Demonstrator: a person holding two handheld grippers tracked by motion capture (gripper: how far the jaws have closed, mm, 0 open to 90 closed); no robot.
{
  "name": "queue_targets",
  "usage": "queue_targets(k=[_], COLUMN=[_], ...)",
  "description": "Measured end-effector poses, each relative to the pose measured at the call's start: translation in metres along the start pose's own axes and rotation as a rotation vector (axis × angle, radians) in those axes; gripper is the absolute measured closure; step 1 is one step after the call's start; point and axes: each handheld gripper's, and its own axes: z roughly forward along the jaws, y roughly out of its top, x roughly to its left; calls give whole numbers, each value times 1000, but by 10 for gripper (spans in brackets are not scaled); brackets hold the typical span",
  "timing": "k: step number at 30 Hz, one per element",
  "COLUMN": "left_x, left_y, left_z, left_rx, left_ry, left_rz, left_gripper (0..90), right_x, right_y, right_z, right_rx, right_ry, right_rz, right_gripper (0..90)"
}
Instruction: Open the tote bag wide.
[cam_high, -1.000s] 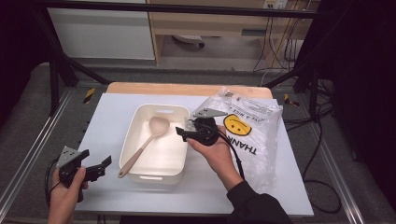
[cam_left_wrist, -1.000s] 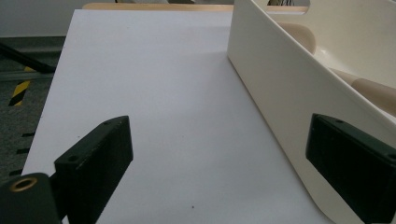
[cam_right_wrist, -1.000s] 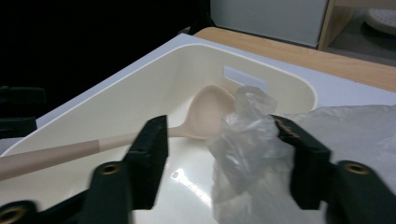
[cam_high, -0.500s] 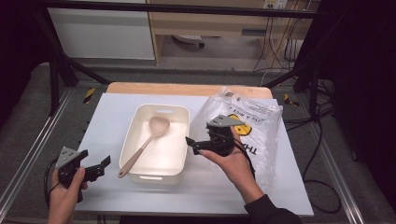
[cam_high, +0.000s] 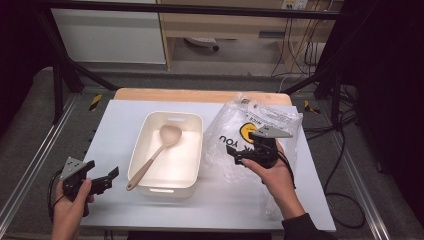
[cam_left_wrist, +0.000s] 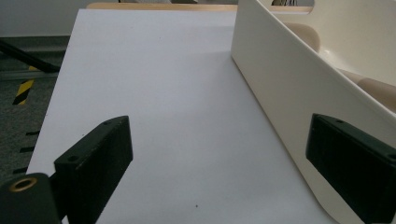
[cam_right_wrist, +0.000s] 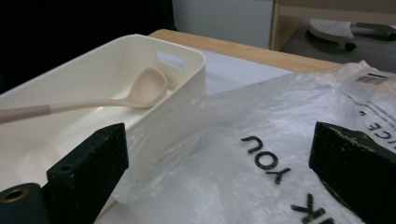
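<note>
A cream plastic bin (cam_high: 192, 125) stands mid-table with a beige spoon (cam_high: 156, 154) lying slantwise inside, bowl toward the far end. To its right lies a crumpled clear plastic bag (cam_high: 232, 125) printed with black letters and a yellow smiley. My right gripper (cam_high: 234, 155) hovers over the bag, pointing left toward the bin; its jaws have just been opening and stand open with nothing between them. In the right gripper view the bag (cam_right_wrist: 261, 140) spreads below the jaws, with the bin (cam_right_wrist: 187, 53) and spoon (cam_right_wrist: 144, 88) beyond. My left gripper (cam_high: 102, 171) rests open near the front left, beside the bin wall (cam_left_wrist: 289, 88).
The white tabletop (cam_high: 120, 125) has bare room left of the bin and along the front edge. A wooden strip (cam_high: 200, 95) runs along the far edge. Metal frame rails and cables flank the table; a shelf unit stands behind.
My right gripper has moved right, from the bin's right rim to above the bag, and its jaws have opened. The left gripper has stayed put.
</note>
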Motion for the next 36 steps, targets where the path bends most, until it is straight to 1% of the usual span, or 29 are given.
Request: queue_targets(k=[2, 3, 6, 9, 10, 12, 15, 17, 18, 20, 23, 25, 28, 33, 36], left_x=[0, 0, 0, 0, -1, -1, -2, -2, -1, -1, -2, -2, -2, -2, -3], left_y=[0, 0, 0, 0, 0, 0, 0, 0, 0, 0, 0, 0, 0, 0, 0], left_z=[0, 0, 0, 1, 1, 1, 1, 1, 2, 2, 1, 1, 2, 2, 2], left_rx=[-1, -1, 2, 2, 1, 1, 4, 3, 4, 4, 0, 3, 4, 3, 4], left_ry=[0, 0, -4, -8, -8, -10, -10, -11, -10, -8, -12, -14, -17, -20, -22], left_rz=[-1, -1, 4, 4, 4, 5, 4, 3, 3, 3, 4, 8, 9, 10, 12], left_gripper=[69, 69, 68, 68, 68, 68, 68, 67, 67, 65, 65, 63, 63, 63, 63], right_x=[-6, -8, -15, -23, -26, -31, -38, -42, -45, -49, -54, -56, -59, -62, -62], right_y=[-4, -6, -12, -16, -17, -20, -24, -26, -27, -29, -34, -38, -42, -50, -53], right_z=[-1, -1, 1, 4, 6, 8, 13, 16, 18, 23, 28, 31, 33, 38, 41], right_rx=[14, 15, 34, 58, 63, 75, 90, 98, 99, 112, 134, 164, 180, 215, 232], right_ry=[-17, -22, -21, -37, -38, -34, -29, -24, -24, -29, -30, -26, -27, -26, -18], right_rz=[-16, -15, -21, -41, -43, -32, -46, -43, -48, -41, -33, -44, -42, -38, -44], right_gripper=[52, 52, 50, 51, 50, 51, 59, 60, 60, 60, 60, 56, 58, 57, 57])
